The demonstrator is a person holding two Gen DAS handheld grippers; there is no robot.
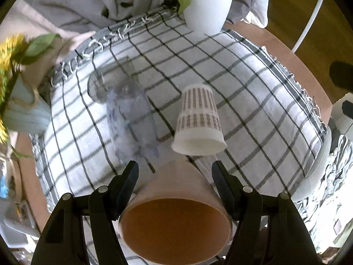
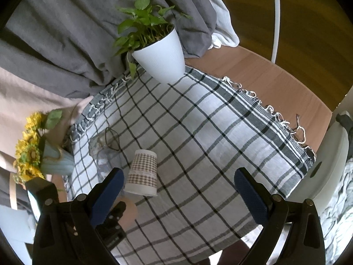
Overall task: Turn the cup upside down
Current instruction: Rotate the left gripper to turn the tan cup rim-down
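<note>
left gripper [image 1: 175,170] clamps tan cup [image 1: 176,220], mouth toward camera, at near edge of checked cloth [image 1: 253,88]. right gripper [image 2: 176,183] wide open, holding nothing, over free cloth. patterned cup [image 1: 198,119] upside down mid-cloth, clear glass [image 1: 130,119] beside it. plant pot [image 2: 163,59] at far edge. wood table [image 2: 275,77]. no readable text.

Left gripper [image 1: 175,174] clamps tan cup [image 1: 176,220] — mouth seemingly camera-facing.
</note>
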